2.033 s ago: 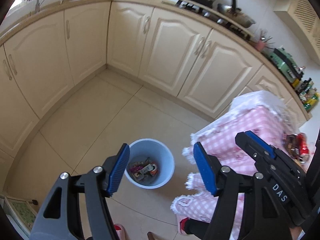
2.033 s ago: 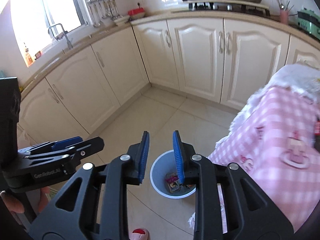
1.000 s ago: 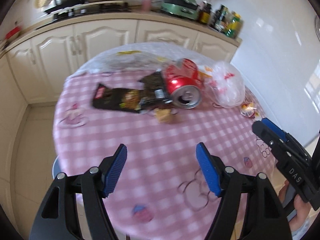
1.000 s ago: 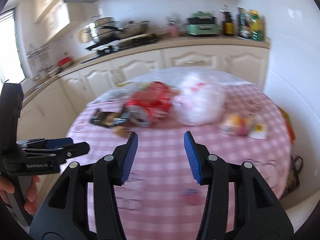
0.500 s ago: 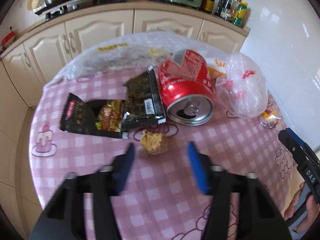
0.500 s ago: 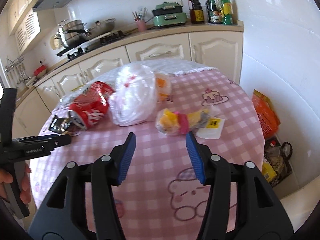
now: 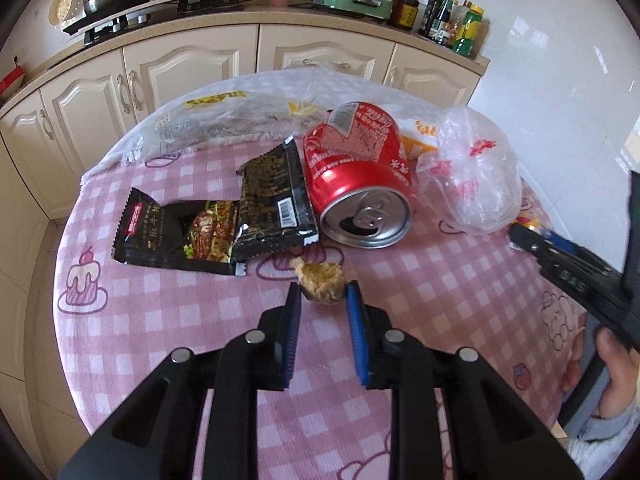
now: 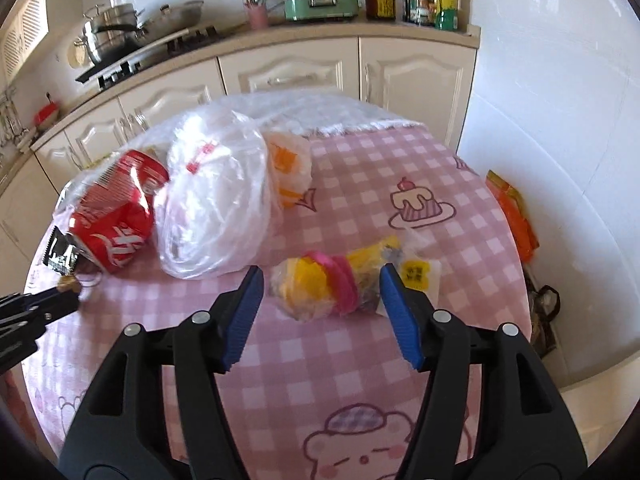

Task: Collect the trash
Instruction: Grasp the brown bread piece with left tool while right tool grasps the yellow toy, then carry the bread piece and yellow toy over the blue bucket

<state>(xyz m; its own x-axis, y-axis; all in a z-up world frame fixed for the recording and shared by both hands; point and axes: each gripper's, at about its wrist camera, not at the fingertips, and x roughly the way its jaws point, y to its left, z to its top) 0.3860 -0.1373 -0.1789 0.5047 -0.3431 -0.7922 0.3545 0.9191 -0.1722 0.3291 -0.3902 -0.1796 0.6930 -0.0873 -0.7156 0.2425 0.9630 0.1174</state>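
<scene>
A small brown lump (image 7: pixel 322 286), rough and crumbly in look, is seen between the blue pads of the left tongs (image 7: pixel 323 298), whose jaws have just been closing on it; the right pad appears to touch it, but a firm pinch on both sides cannot be confirmed. If it is squeezed hard, the lump may well be broken into crumbs over the pink checked cloth of the table (image 7: pixel 168 320); if held only by its edge, it could be dropped on the way to a bin. The right tongs (image 8: pixel 322 274) are held open around a crinkled clear wrapper with yellow and pink contents (image 8: pixel 320 284), the pads not yet pressing. This soft, slippery film might be caught only at a loose fold and slid out, or the white labelled card (image 8: pixel 418 274) just beside it might be dragged along. Behind, a dented red can (image 7: pixel 356 184) lies on its side, smooth and round, and could be set rolling if nudged. Flat, glossy black packets (image 7: pixel 216 224) rest touching it, and a thin crumpled clear bag (image 7: pixel 472 180) lies near.
</scene>
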